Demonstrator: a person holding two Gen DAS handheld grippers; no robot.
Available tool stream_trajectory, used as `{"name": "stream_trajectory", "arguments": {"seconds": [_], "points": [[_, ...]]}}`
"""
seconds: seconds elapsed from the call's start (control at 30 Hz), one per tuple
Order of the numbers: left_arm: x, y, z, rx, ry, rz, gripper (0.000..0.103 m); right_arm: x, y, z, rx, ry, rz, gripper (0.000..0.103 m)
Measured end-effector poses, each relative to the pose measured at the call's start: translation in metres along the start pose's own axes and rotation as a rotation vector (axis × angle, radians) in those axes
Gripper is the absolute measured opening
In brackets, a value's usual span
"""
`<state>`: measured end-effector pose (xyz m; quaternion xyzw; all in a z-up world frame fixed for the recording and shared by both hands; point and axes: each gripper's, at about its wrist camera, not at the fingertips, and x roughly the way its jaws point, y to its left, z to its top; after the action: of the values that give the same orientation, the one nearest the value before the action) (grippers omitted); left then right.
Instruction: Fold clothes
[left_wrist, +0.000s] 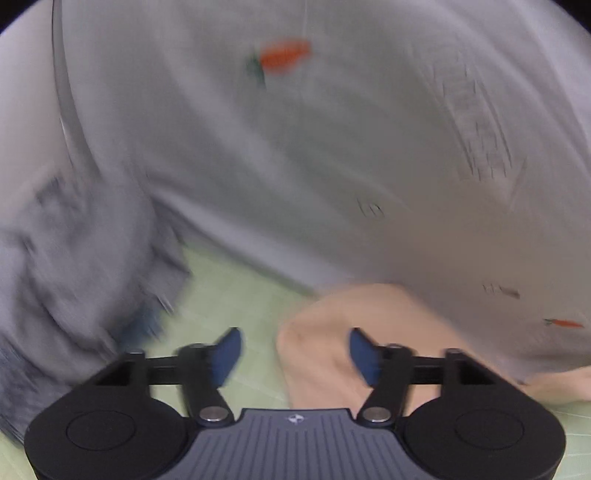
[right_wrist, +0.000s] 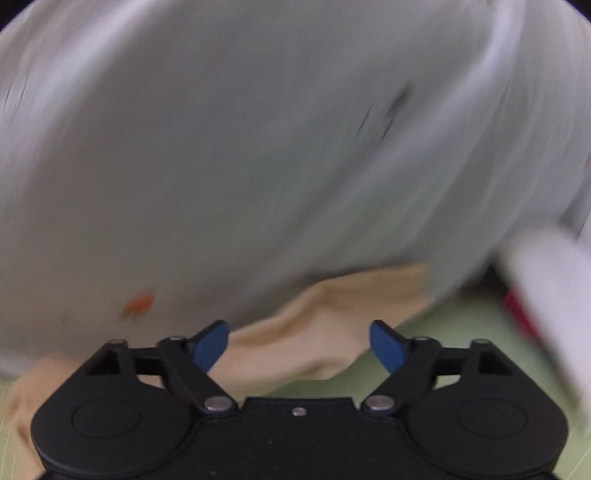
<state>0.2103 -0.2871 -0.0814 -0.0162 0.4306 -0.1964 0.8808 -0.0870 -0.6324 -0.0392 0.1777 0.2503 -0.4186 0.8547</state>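
A large white garment (left_wrist: 332, 147) with small orange carrot prints fills most of the blurred left wrist view, spread over a pale green mat (left_wrist: 229, 295). A peach cloth (left_wrist: 332, 332) pokes out from under its near edge. My left gripper (left_wrist: 295, 350) hovers open just short of that edge; the peach cloth lies below the gap, not pinched. In the right wrist view the same white garment (right_wrist: 258, 147) covers the upper frame, and the peach cloth (right_wrist: 314, 332) shows beneath it. My right gripper (right_wrist: 299, 347) stands open, nothing between its blue pads.
A crumpled grey garment (left_wrist: 74, 277) lies at the left of the left wrist view. A blurred white object with something dark red by it (right_wrist: 546, 295) sits at the right of the right wrist view. Green mat (right_wrist: 443, 332) shows beside it.
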Motion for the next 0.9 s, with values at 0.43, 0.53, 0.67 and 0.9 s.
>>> {"name": "stream_trajectory", "arguments": {"seconds": [0.43,0.53,0.67,0.9], "points": [[0.015,-0.017,-0.12,-0.047,0.28,-0.144,0.045,-0.002,0.091,-0.145,0.053,0.41,0.295,0.081],[0.01,-0.016,-0.127,-0.033,0.274,-0.128,0.01,-0.003,0.092,-0.149,0.068,0.443,0.343,0.022],[-0.014,0.001,-0.124,-0.09,0.262,-0.162,0.009,-0.023,0.076,-0.137,0.041,0.388,0.359,0.004],[-0.078,0.047,-0.115,-0.31,0.243,-0.34,0.009,-0.089,0.042,-0.11,0.052,0.271,0.407,0.004]]}}
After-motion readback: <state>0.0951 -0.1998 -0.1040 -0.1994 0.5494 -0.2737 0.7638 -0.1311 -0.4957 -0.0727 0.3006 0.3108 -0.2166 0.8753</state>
